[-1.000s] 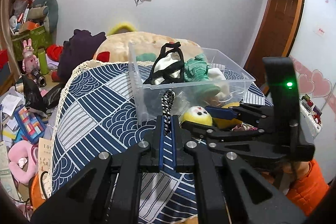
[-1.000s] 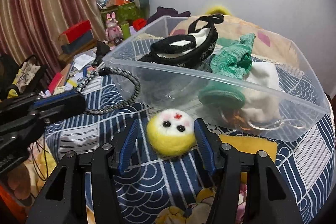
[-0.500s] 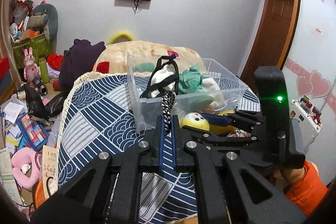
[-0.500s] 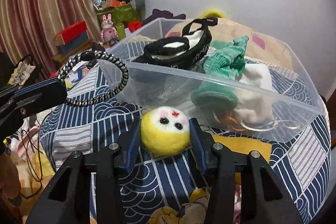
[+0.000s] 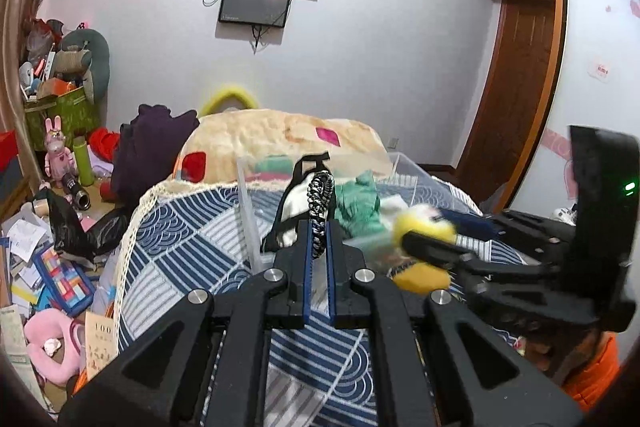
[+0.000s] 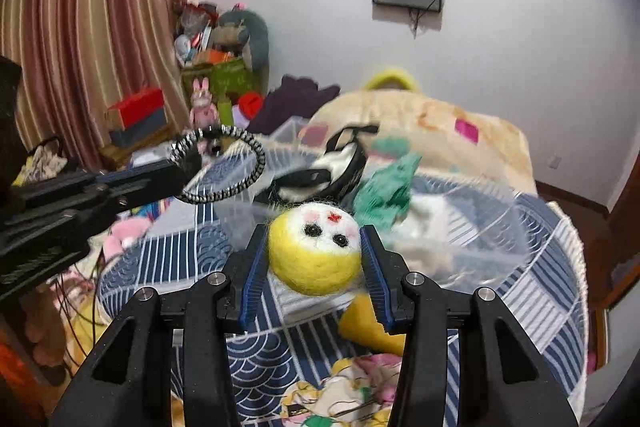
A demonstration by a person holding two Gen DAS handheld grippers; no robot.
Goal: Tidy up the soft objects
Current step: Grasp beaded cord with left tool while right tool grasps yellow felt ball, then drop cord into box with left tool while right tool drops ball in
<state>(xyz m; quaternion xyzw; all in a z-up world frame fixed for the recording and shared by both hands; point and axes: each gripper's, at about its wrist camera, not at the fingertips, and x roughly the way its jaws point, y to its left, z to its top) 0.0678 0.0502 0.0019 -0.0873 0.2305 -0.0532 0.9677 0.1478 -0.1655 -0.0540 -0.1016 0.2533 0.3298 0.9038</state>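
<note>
My left gripper [image 5: 319, 227] is shut on a black-and-white braided hair band [image 5: 320, 193], held up above the bed; the band also shows in the right wrist view [image 6: 236, 167]. My right gripper [image 6: 314, 247] is shut on a yellow felt ball with a white face [image 6: 314, 251], lifted off the bedspread; it also shows in the left wrist view [image 5: 422, 227]. A clear plastic bin [image 6: 500, 223] behind both holds a black-and-white pouch [image 6: 336, 163], a green knit item [image 6: 384, 191] and white cloth.
The blue patterned bedspread [image 5: 180, 227] covers the bed. A yellow soft item [image 6: 364, 323] lies under the right gripper. A beige quilt [image 5: 280, 135] lies behind the bin. Clutter and toys cover the floor at left [image 5: 44, 267].
Both grippers have risen: the yellow ball is lifted off the bedspread to bin-rim height, and the hair band is raised higher in front of the bin.
</note>
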